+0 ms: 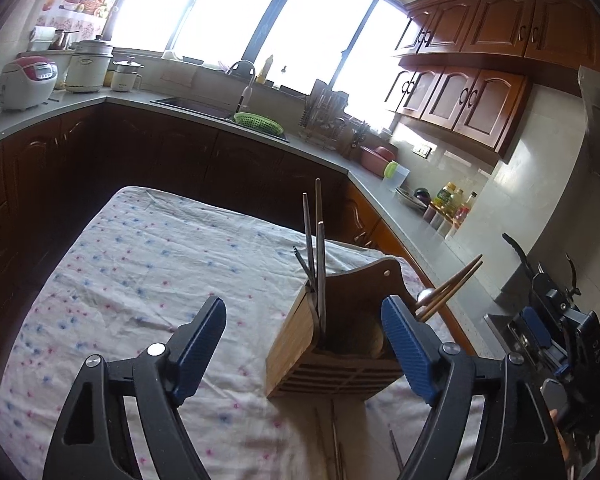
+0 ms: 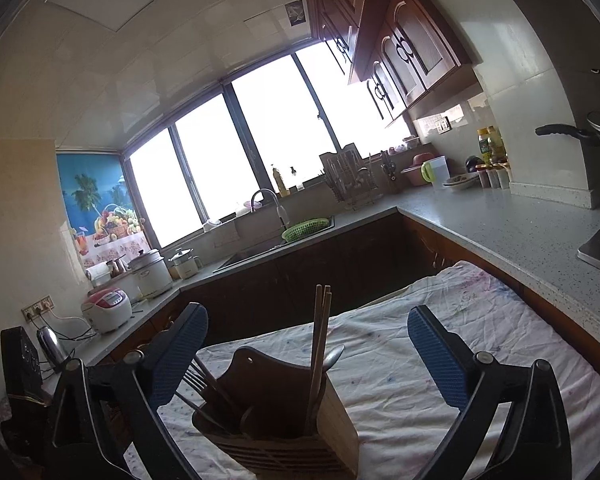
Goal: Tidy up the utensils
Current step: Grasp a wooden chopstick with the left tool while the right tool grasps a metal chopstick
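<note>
Both claws, left claw (image 1: 304, 344) and right claw (image 2: 308, 360), gape wide, empty; chopsticks (image 2: 320, 340) stand in the wooden holder (image 1: 332, 344) at twelve o'clock, kept upright by its compartments.

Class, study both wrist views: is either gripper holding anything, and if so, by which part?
Nothing is held. The left gripper and right gripper both stand open, with no utensil between their pads; the wooden holder rests on the cloth.
</note>
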Available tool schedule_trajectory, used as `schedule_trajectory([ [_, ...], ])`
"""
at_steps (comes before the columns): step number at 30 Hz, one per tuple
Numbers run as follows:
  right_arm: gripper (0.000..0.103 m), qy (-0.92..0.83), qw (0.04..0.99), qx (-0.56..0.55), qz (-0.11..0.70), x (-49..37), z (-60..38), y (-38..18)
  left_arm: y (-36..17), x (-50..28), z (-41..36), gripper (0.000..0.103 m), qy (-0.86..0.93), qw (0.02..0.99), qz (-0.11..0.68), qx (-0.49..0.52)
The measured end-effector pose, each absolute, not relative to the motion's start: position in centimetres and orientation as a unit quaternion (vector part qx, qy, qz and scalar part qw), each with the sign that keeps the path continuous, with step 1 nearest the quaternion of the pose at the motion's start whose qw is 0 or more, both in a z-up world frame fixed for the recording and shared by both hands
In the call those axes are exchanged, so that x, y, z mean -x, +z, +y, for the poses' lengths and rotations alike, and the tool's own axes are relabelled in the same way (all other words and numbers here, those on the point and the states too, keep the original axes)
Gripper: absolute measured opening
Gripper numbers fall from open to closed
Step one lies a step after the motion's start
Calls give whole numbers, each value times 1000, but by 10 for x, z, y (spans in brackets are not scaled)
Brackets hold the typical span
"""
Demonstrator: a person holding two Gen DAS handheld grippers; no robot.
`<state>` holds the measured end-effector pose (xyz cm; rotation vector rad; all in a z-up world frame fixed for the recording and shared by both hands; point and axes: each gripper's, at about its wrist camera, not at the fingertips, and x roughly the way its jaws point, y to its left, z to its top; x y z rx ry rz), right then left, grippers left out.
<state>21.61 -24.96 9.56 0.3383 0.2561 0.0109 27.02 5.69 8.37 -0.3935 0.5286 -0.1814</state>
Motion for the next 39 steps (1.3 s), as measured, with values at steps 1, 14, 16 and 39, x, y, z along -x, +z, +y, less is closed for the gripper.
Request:
schedule_trajectory([
  [1,102,6,977,-169,132,-212,-251,94,82,-263,56,80,-88,942,261,192],
  [14,102,5,957,-178,230,-151,-255,49,61,-197,55,81,-84,925,309,204],
  [16,102,2,956,-172,239,-143,-252,45,60,-191,54,81,-82,923,314,207],
  [39,102,-7,944,-119,307,-100,-240,-10,30,-174,29,81,-77,908,376,167],
])
